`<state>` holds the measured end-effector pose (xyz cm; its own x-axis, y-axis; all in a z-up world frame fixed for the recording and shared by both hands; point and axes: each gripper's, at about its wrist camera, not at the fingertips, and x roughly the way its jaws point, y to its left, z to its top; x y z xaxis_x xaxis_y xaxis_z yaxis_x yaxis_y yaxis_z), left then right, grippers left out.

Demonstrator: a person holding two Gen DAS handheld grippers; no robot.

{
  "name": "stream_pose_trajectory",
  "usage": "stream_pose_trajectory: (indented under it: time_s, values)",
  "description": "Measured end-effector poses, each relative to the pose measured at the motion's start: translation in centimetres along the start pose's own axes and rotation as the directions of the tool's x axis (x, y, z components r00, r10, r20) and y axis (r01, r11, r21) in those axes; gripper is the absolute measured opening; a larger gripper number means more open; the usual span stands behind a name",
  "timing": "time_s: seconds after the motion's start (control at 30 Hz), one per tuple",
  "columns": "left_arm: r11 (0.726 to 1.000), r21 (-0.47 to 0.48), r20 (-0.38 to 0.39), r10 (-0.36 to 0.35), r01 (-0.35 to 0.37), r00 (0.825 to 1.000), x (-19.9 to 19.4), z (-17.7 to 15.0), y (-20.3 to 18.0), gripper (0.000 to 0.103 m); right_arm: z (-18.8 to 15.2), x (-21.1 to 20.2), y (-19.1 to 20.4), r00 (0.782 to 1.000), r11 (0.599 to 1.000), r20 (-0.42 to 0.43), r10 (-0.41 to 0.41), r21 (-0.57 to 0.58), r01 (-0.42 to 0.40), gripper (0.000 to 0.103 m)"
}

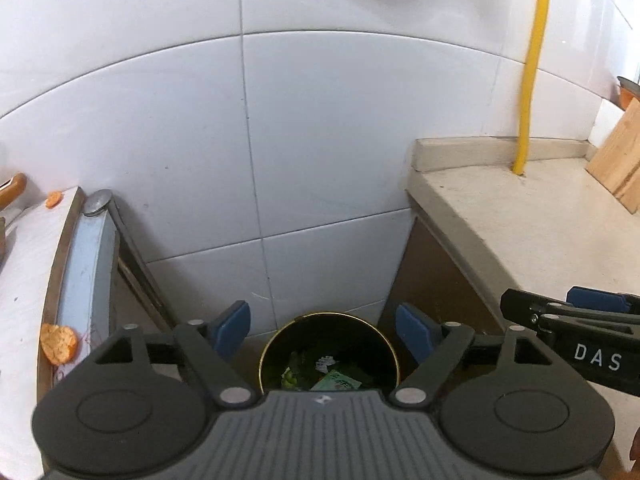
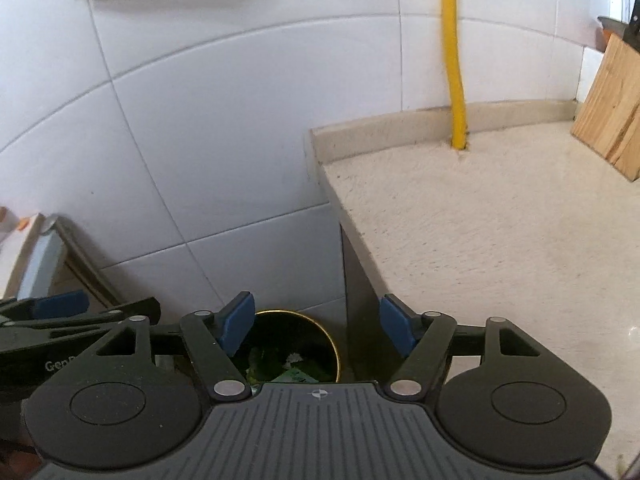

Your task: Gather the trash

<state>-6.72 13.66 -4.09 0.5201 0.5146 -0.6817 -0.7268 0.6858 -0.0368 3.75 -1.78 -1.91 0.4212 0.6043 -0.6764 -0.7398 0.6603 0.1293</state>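
We see left gripper (image 1: 323, 330) wide, empty, low centre, right gripper (image 2: 316, 322) wide, empty, bin (image 1: 329, 354) with trash (image 1: 335, 381) just beyond, orange peel (image 1: 58, 343) lower left on table (image 1: 24, 264), counter (image 2: 500, 232) right, yellow pipe (image 2: 454, 56) upper right.

Bright, even daylight on glossy white tiles (image 1: 320, 120), strong fisheye curvature, soft blur toward edges.

"das" on right claw (image 1: 592, 304)
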Motion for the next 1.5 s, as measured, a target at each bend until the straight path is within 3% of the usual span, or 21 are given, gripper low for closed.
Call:
stream_pose_trajectory:
  time_s: [0.53, 1.0, 1.5]
  values:
    - [0.996, -0.032, 0.032, 0.079, -0.078, 0.996, -3.2, -2.2, -2.2, 0.079, -1.2, -2.8, -1.3, 0.998, 0.997, 0.014, 0.063, -0.046, -0.063, 0.078]
    - [0.996, -0.037, 0.048, 0.079, -0.077, 0.996, -4.8, -3.2, -2.6, 0.081, -1.7, -4.6, -1.3, 0.997, 0.996, 0.031, 0.066, -0.060, -0.064, 0.078]
    - [0.992, -0.076, 0.050, 0.107, -0.103, 0.993, -6.5, -4.5, -2.9, 0.095, -2.4, -6.0, -2.1, 0.997, 0.996, 0.035, 0.065, -0.064, -0.062, 0.082]
